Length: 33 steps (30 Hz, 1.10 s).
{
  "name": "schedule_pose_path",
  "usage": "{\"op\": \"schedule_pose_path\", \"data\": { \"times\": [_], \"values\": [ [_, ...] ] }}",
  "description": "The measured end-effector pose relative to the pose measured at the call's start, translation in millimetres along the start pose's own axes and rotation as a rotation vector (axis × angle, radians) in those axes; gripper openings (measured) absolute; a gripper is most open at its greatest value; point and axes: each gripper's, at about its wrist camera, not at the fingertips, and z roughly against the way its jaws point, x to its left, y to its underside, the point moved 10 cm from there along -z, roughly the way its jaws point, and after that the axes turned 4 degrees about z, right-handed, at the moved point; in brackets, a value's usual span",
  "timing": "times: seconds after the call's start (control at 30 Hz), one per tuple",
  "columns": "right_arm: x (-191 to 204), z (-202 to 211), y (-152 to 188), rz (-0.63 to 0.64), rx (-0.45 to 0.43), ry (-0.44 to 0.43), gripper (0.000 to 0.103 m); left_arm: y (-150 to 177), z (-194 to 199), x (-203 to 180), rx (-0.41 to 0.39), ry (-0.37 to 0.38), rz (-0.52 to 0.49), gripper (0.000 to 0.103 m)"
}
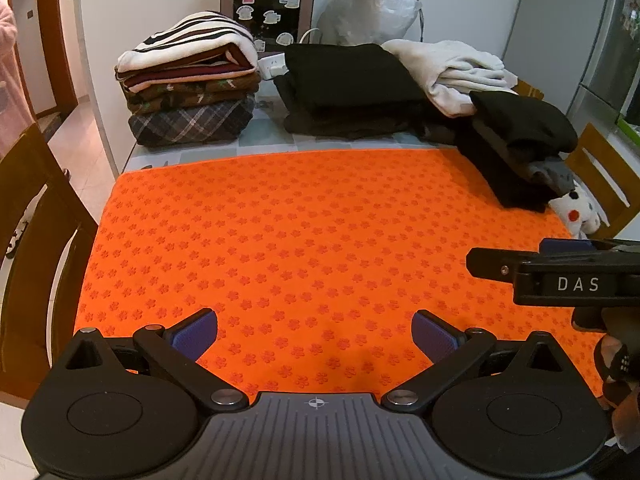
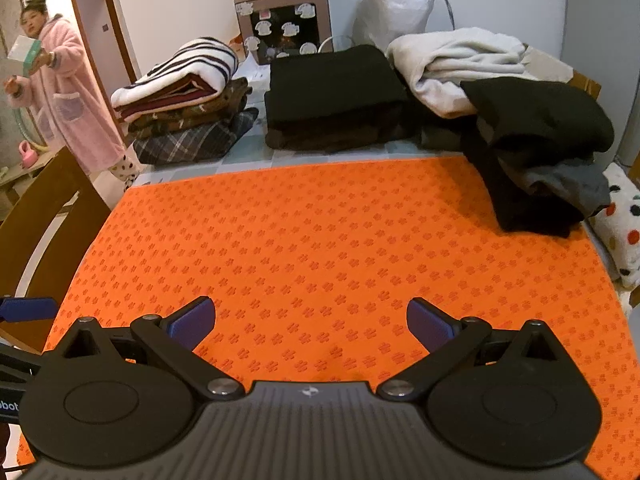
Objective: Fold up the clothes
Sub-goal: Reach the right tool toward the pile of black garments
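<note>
Across the lower half of both frames, orange mat spread flat on the tabletop, no garment lying on it. Left hand-held gripper low at bottom centre, jaws wide apart, nothing between them. Right hand-held gripper likewise spread and empty; also visible from the side at right edge of the left view.

Clothes sit along the upper part of the frame. Upper left: neat folded stack, striped piece on top, plaid at the bottom. Upper centre: squared black folded pile. Upper right: looser heap of dark pieces with a rumpled white garment draped on it, its edge overhanging the mat corner.

Judgement: bare mat with stacks behind fits either a gap between garments or the end of the folding; cannot settle which. If another piece is taken, the rumpled white one looks the candidate. To do it well: pinch a single layer at an edge, lift clear of the dark pieces beneath, spread flat mid-mat before any fold.

Person in pink robe, upper left of right view.
</note>
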Motion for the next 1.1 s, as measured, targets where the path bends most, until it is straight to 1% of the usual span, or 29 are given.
{"op": "schedule_pose_path", "data": {
  "times": [0.3,0.47,0.6,0.77,0.93,1.0,1.1],
  "values": [
    [9.0,-13.4,1.2,0.015,0.045,-0.052,0.103,-0.3,1.8,6.7,-0.002,-0.020,0.027,0.103],
    [9.3,-19.0,-1.8,0.008,0.067,-0.066,0.103,-0.8,5.1,8.2,-0.007,-0.036,0.025,0.103],
    [6.8,-25.0,-8.2,-0.001,0.079,-0.069,0.103,2.3,8.2,12.4,-0.009,-0.054,0.044,0.103],
    [2.6,-27.8,-15.5,0.014,0.068,-0.056,0.103,5.7,12.9,20.6,-0.016,-0.076,0.080,0.103],
    [-12.9,-33.0,-18.3,0.038,0.091,-0.002,0.103,3.3,16.7,28.5,-0.050,-0.100,0.098,0.103],
    [-17.8,-37.2,-23.1,0.052,0.099,0.011,0.103,4.8,16.8,33.7,-0.051,-0.116,0.111,0.103],
    [-22.6,-42.2,-39.5,0.060,0.066,0.015,0.102,6.7,12.5,38.8,-0.040,-0.129,0.126,0.103]
  ]
}}
